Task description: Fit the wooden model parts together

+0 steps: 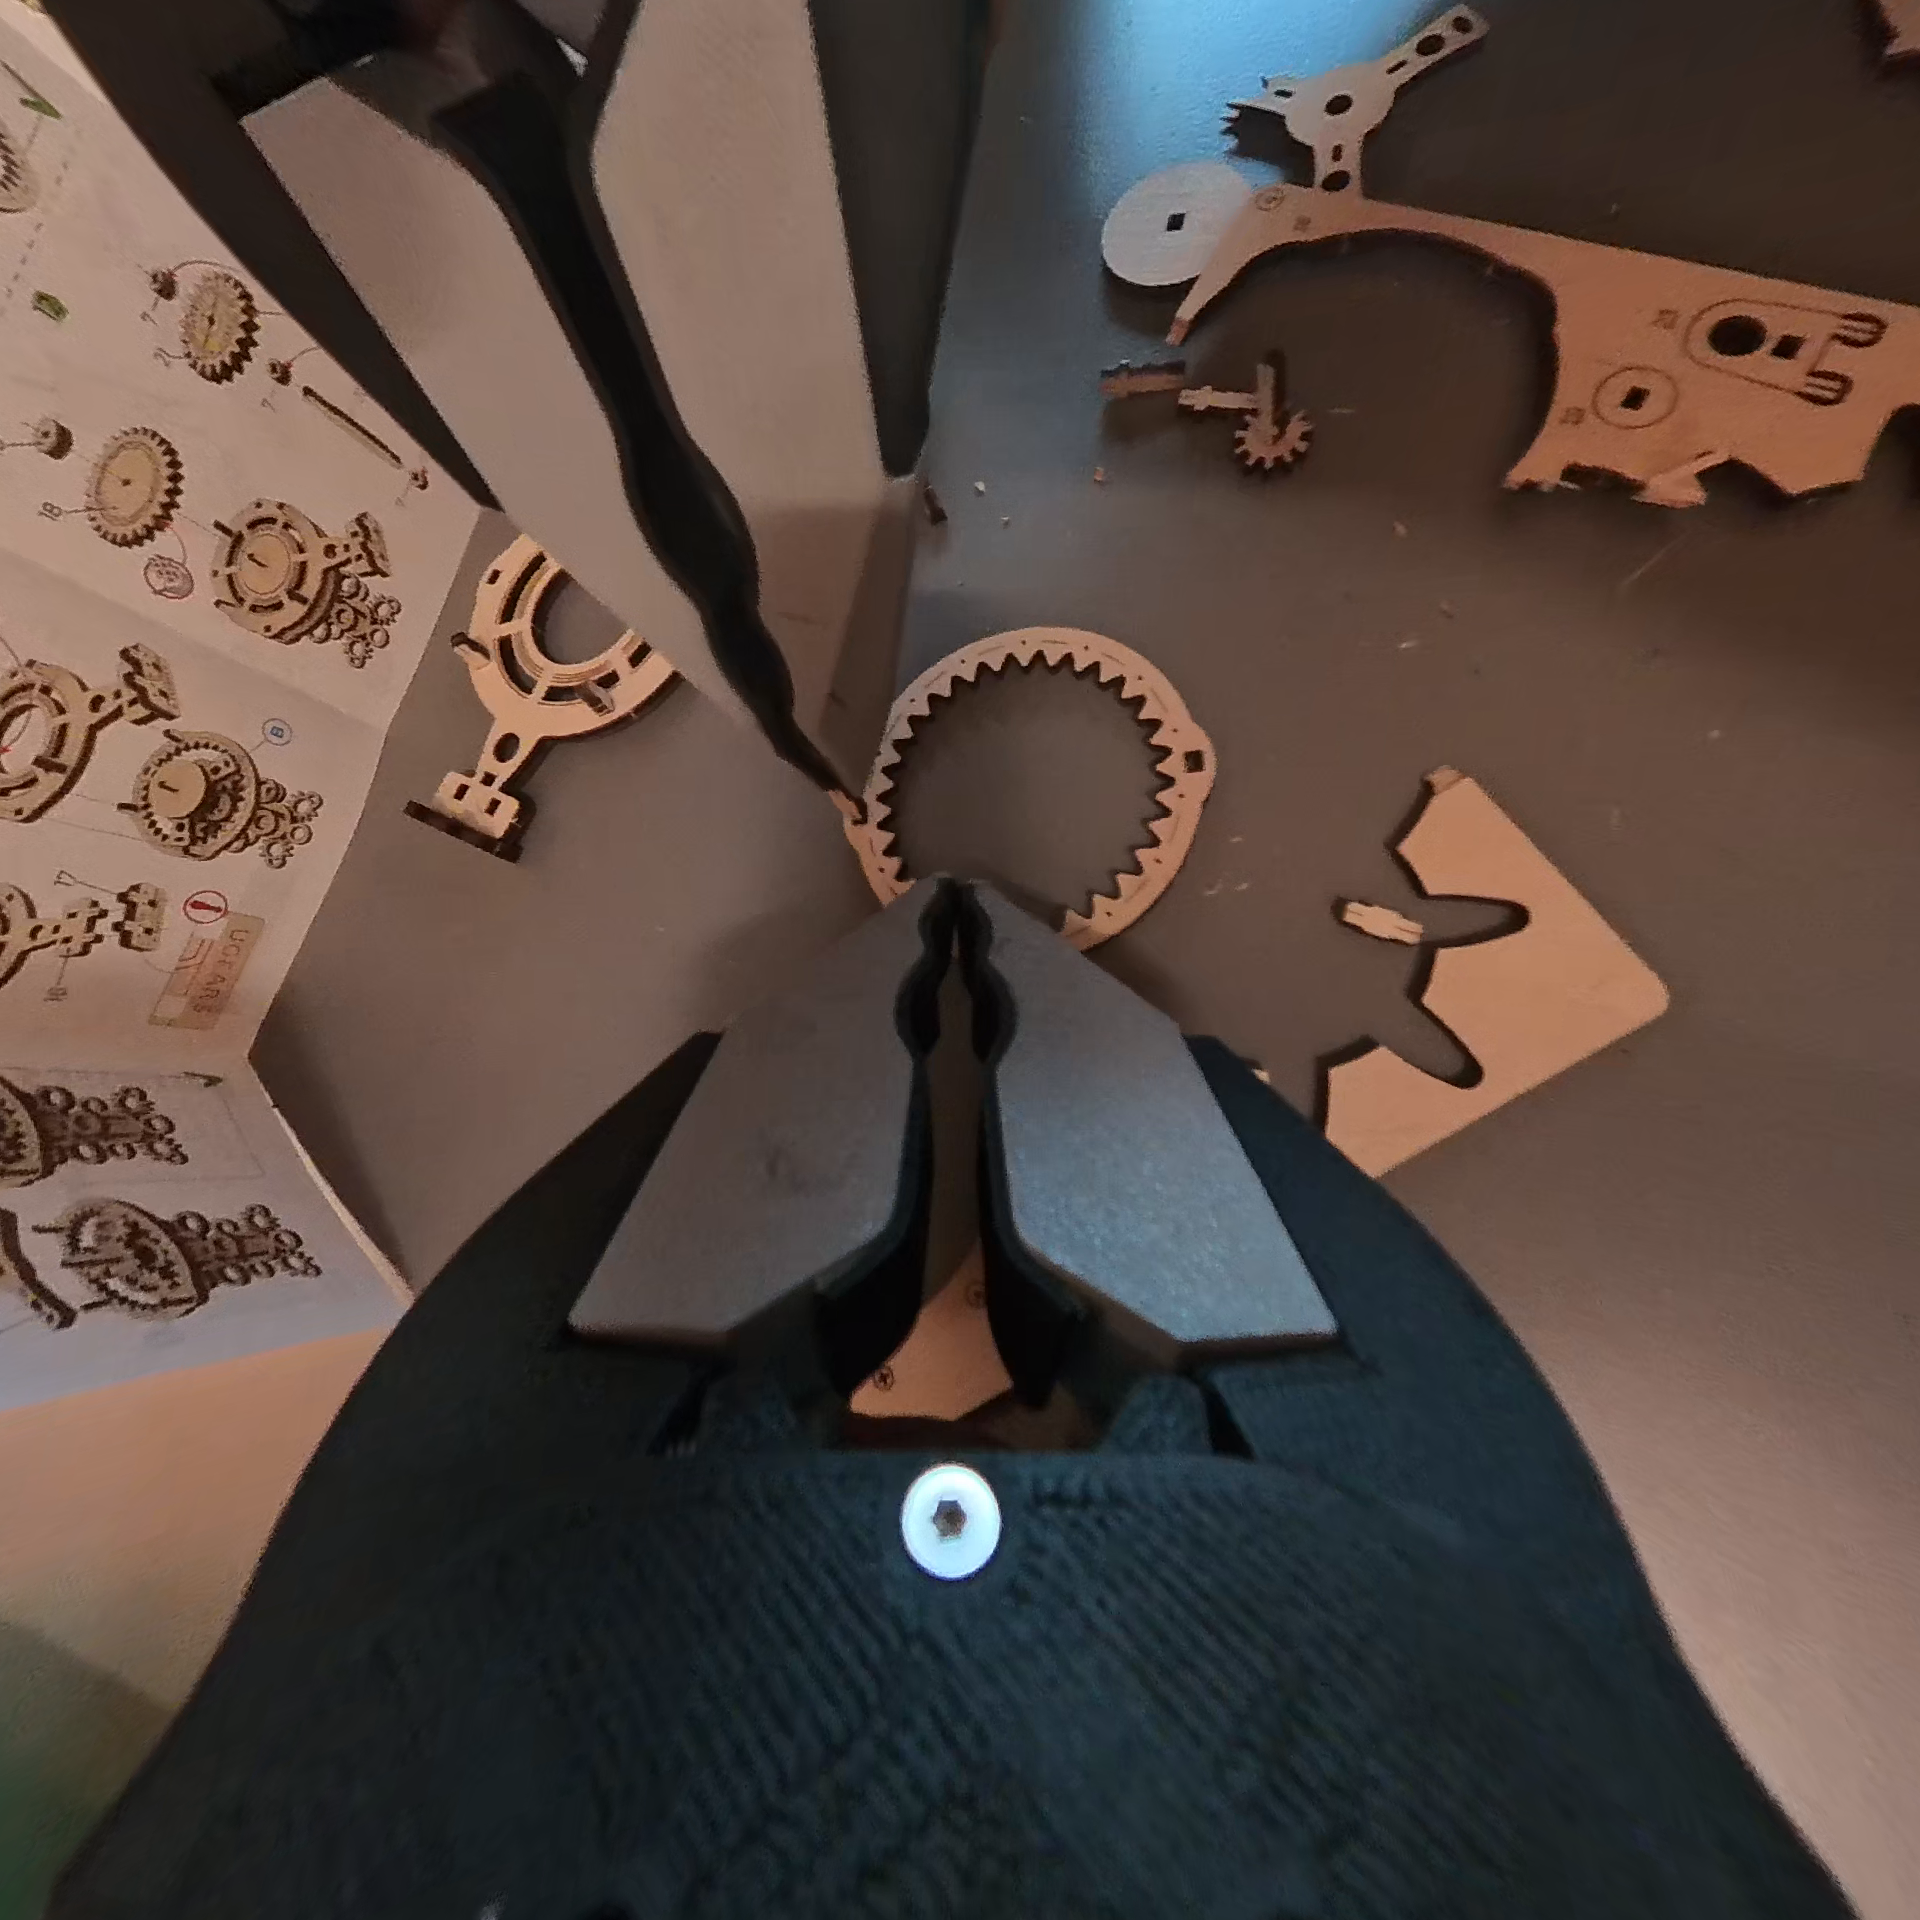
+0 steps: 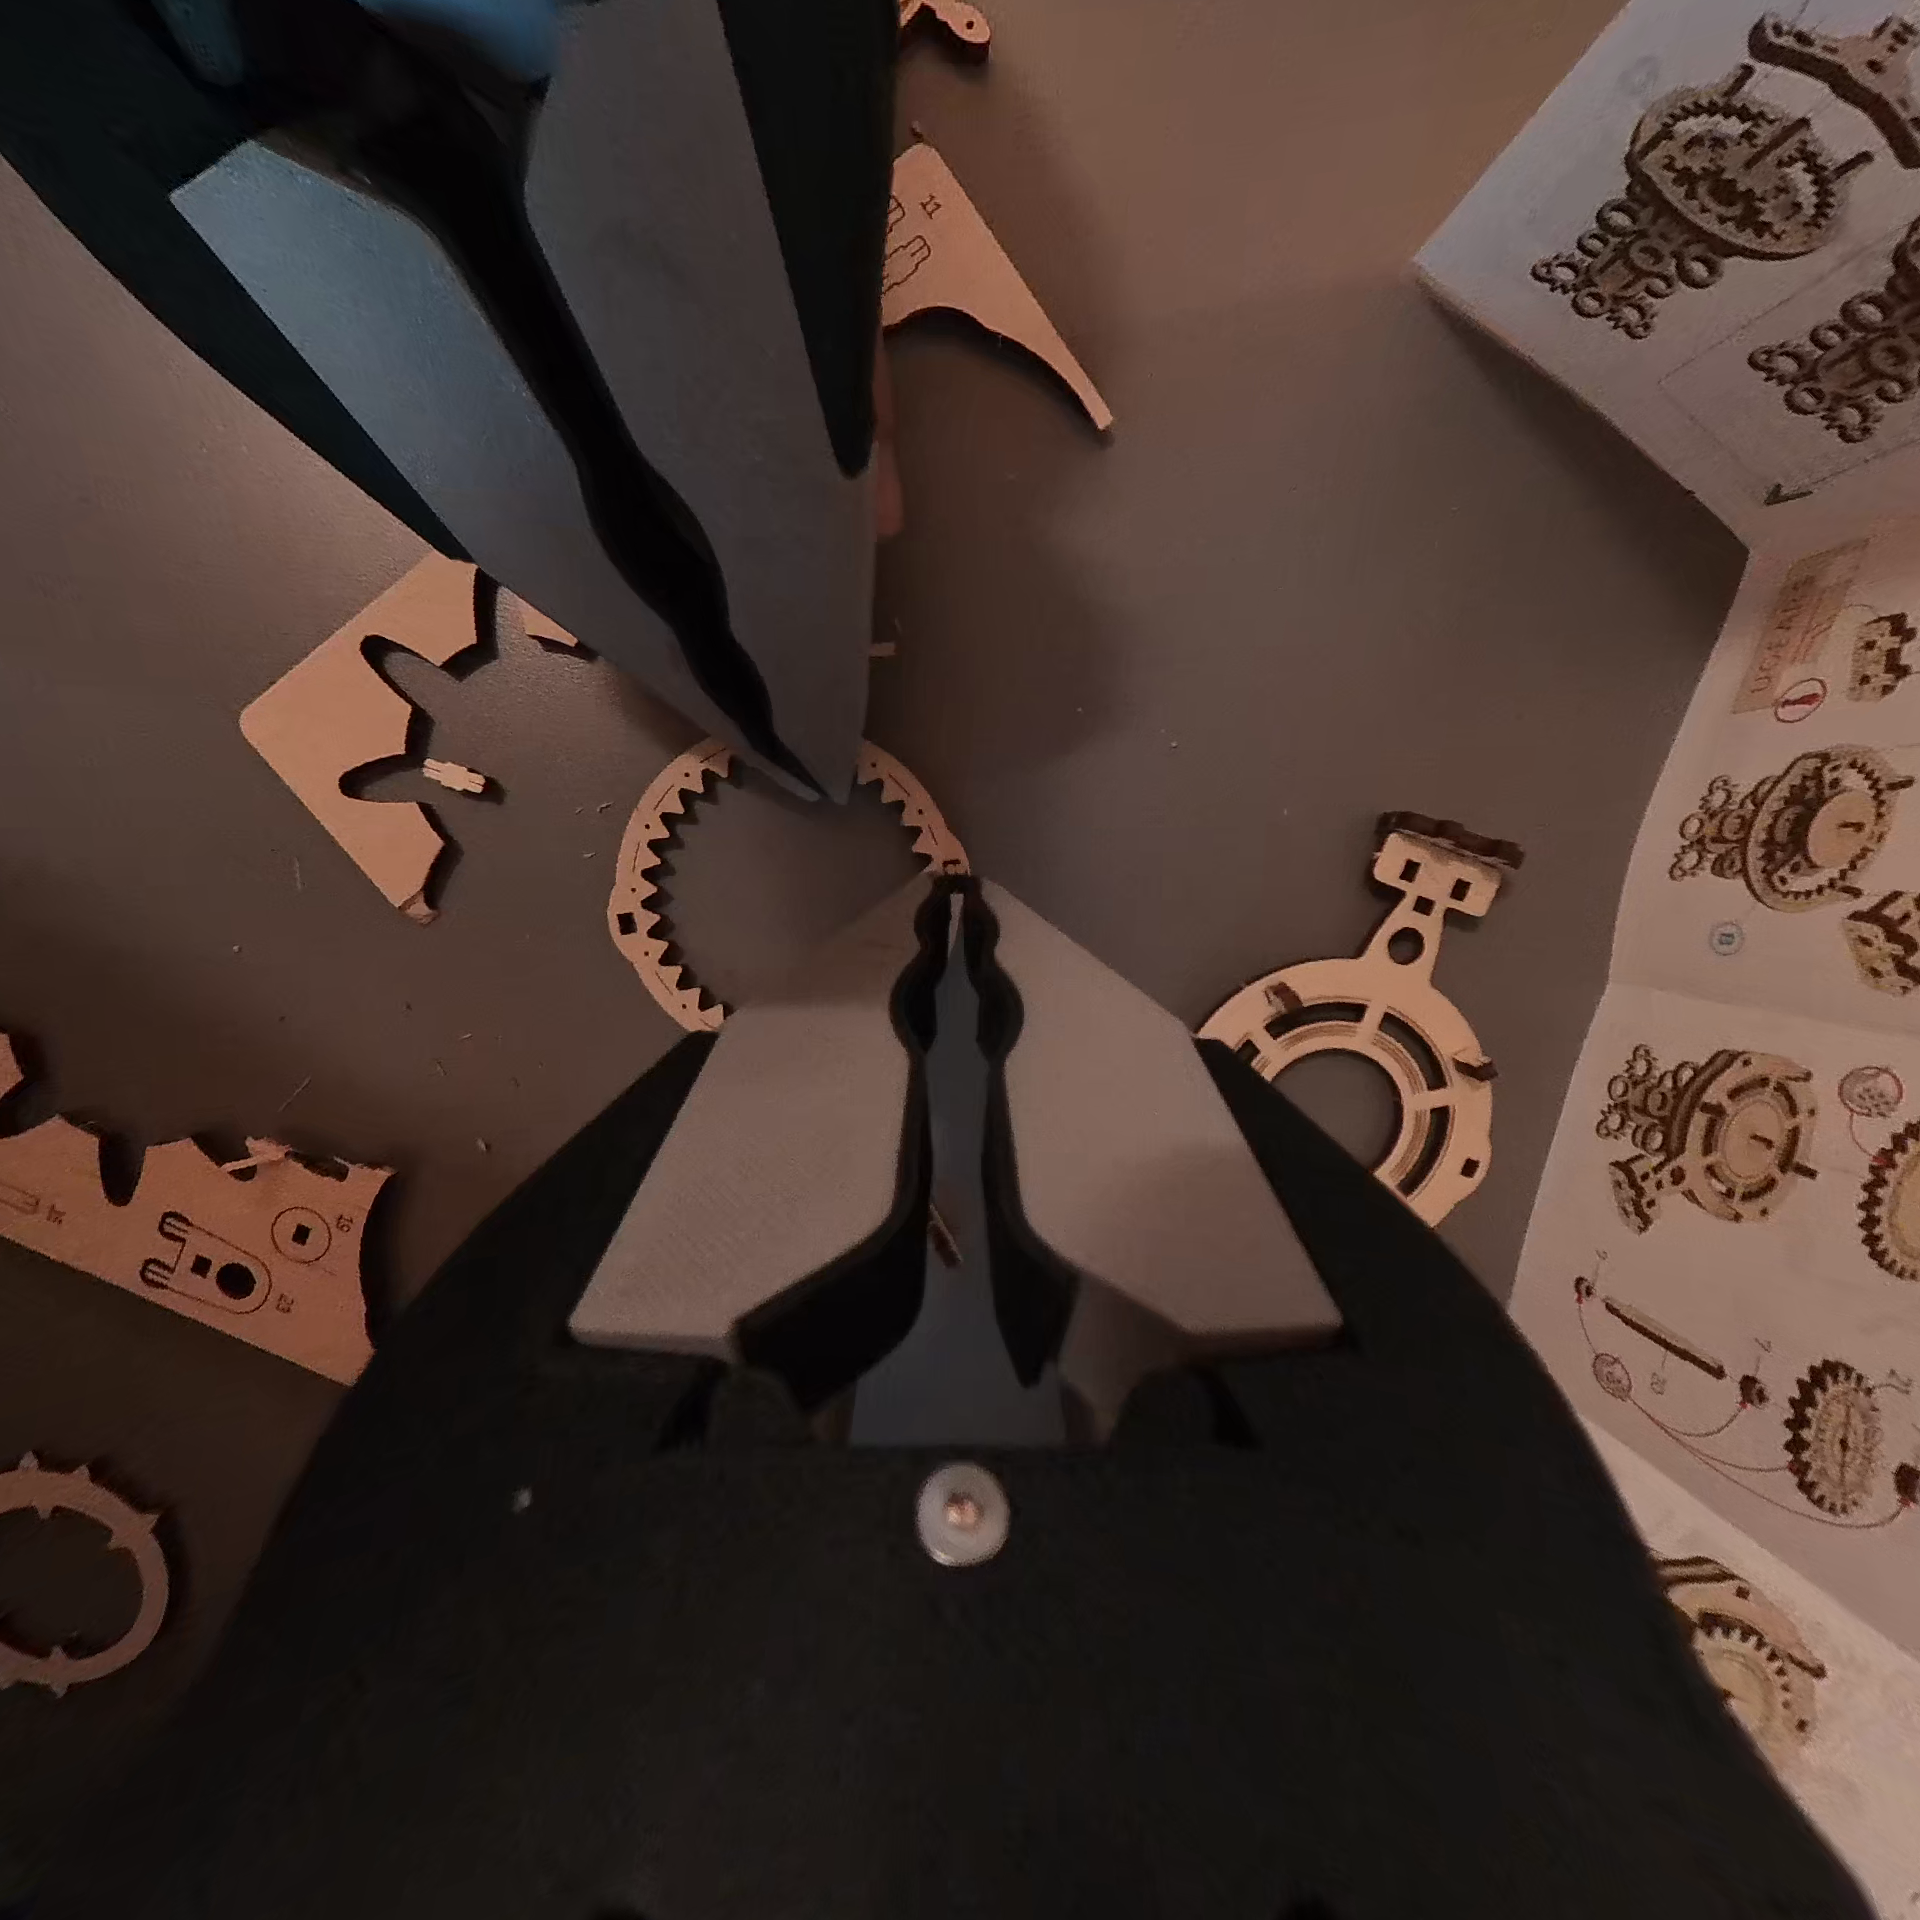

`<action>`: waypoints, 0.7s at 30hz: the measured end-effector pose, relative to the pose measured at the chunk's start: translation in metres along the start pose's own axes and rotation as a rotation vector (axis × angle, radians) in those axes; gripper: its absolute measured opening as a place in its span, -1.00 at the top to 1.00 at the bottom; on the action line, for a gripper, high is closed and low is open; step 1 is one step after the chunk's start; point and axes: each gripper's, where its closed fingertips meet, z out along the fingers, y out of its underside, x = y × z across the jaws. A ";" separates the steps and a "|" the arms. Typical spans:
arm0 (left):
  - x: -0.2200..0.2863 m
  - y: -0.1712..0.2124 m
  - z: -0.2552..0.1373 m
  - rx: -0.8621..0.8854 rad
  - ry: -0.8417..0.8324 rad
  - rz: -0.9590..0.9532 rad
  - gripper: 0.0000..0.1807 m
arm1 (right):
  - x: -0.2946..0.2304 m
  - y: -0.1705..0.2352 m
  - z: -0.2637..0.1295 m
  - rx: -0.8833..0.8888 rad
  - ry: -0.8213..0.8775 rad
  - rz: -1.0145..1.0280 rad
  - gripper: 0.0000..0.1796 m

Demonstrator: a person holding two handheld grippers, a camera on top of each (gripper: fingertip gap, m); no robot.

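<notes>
Both tools, the left tool point(image 1: 951, 894) and the right tool point(image 2: 956, 888), pinch opposite rim edges of the toothed wooden ring point(image 1: 1039, 774) lying flat on the table point(image 1: 1558, 727), probably steadying it for fitting.

Both tools are pinched closed, the left tool point(image 1: 951, 885) and right tool point(image 2: 958, 883) meeting tip-to-tip, pointing downward.

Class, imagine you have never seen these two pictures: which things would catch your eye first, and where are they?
The toothed wooden ring lies flat mid-table, with both grippers meeting at its rim. The left gripper and right gripper both have jaws closed at the rim; whether they pinch it is unclear. An illustrated instruction sheet lies at the table's edge, and a round wooden frame part lies beside it.
</notes>
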 end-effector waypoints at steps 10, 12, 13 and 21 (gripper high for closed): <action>-0.015 0.001 0.002 -0.003 -0.102 0.033 1.00 | 0.000 -0.002 0.001 -0.009 0.000 -0.018 1.00; -0.015 0.001 0.002 -0.004 -0.102 0.030 1.00 | 0.000 -0.002 0.001 -0.004 -0.005 -0.015 1.00; -0.015 0.001 0.002 -0.004 -0.101 0.028 1.00 | 0.000 -0.003 0.002 -0.002 -0.008 -0.015 1.00; -0.015 0.001 0.002 -0.003 -0.092 0.018 1.00 | 0.000 0.000 0.002 -0.024 0.003 -0.040 1.00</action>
